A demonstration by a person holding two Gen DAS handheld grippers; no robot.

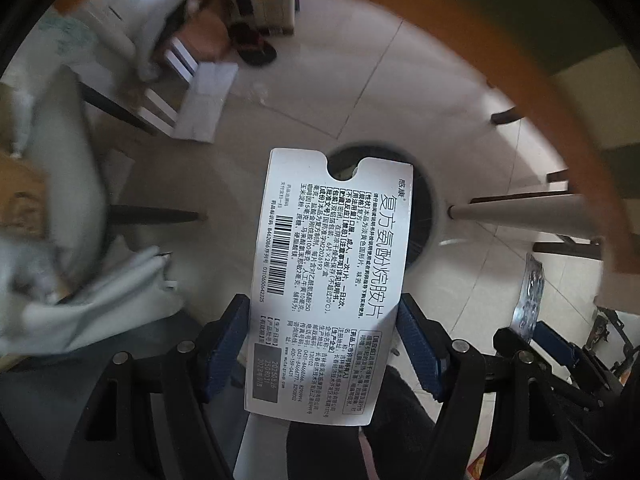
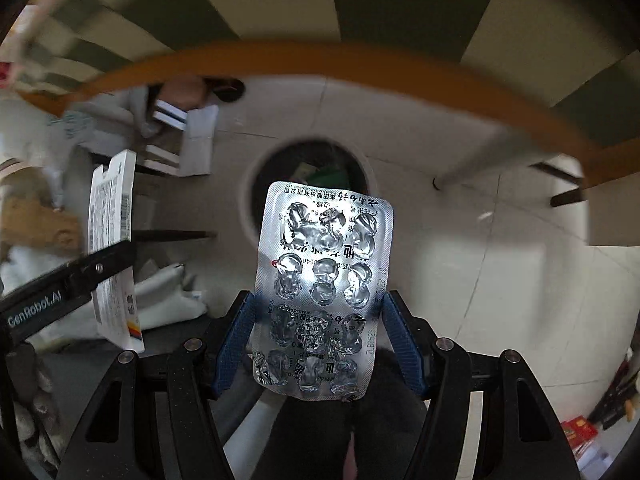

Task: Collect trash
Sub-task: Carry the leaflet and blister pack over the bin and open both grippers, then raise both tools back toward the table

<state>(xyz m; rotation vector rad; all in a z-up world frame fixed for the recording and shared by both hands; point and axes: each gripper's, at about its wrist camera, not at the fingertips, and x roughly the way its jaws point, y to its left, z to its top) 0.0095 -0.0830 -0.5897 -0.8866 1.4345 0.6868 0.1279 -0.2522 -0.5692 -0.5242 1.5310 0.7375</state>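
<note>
The left gripper (image 1: 324,344) points down at the floor, and its jaws are closed on a flattened white medicine box (image 1: 332,280) with black print and a barcode. The box hangs over a round dark bin (image 1: 420,216), covering part of its mouth. Just beside it, the right gripper (image 2: 320,336) has its jaws closed on an empty silver blister pack (image 2: 324,288), and this also hangs above the bin, with green and pale trash inside. An orange table edge (image 2: 320,60) curves beyond the bin.
</note>
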